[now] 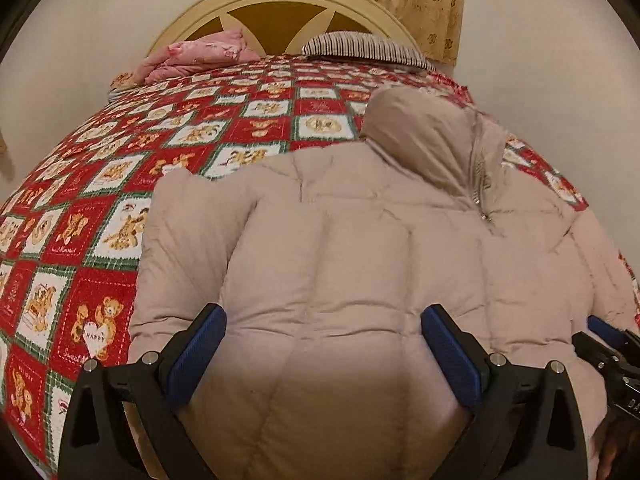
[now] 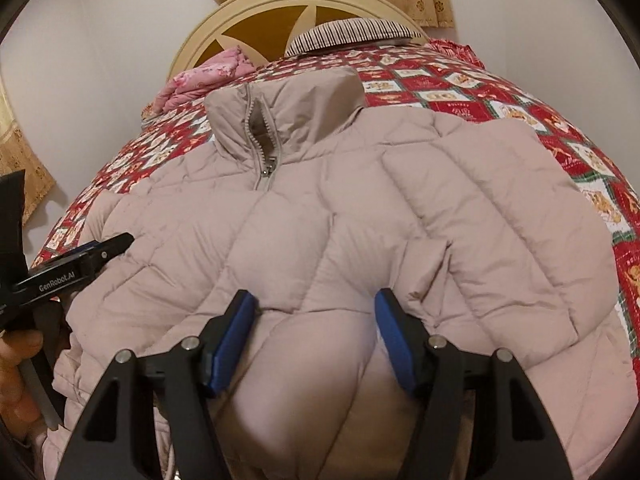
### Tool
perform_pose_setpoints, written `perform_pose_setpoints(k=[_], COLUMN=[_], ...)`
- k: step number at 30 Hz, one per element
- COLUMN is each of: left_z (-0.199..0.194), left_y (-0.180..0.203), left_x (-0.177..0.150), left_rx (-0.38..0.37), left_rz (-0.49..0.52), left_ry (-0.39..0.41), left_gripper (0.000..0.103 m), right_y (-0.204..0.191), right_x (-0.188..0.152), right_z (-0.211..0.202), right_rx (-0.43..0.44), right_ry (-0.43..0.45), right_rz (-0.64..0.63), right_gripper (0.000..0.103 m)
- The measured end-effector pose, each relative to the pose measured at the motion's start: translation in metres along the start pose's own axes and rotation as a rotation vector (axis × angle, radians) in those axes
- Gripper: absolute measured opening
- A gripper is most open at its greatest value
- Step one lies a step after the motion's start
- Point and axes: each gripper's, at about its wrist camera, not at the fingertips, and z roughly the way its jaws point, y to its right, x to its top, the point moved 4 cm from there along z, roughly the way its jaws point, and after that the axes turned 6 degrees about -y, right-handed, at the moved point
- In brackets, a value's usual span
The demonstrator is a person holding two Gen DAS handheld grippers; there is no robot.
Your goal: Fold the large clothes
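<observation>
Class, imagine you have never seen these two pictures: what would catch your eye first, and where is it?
A puffy beige down jacket lies spread front-up across the near part of the bed, zip closed at the collar. Under it glows a red teddy-bear quilt. Blue-padded grippers, left and right, straddle its lower edge.

left hand-held gripper: jaws spread wide | right hand-held gripper: jaws parted, possibly pinching padding

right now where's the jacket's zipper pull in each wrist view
Left wrist view: the zipper pull sits right of centre, below the collar, on the beige puffer jacket.
Right wrist view: zipper pull is left of centre, under the collar.
Shared landmark: the round cream headboard at the top.
</observation>
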Motion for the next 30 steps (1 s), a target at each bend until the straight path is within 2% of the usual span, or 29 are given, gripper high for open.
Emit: perform_pose_setpoints(k=[15,30], left_z=[0.010,0.013], left_y=[0.008,0.009], left_x=[-0.003,-0.005], left_rx=[0.104,0.129], left_rz=[0.050,0.061], left_ry=[-0.024,-0.031], left_gripper=[0.101,0.102], right_y=[-0.008,-0.015], right_x=[-0.002,-0.003], right_z=[0.009,0.012], right_rx=[-0.127,-0.195], right_ry=[-0.026,-0.027], right_rz=[-0.076,-0.111], right_gripper=[0.067,0.067])
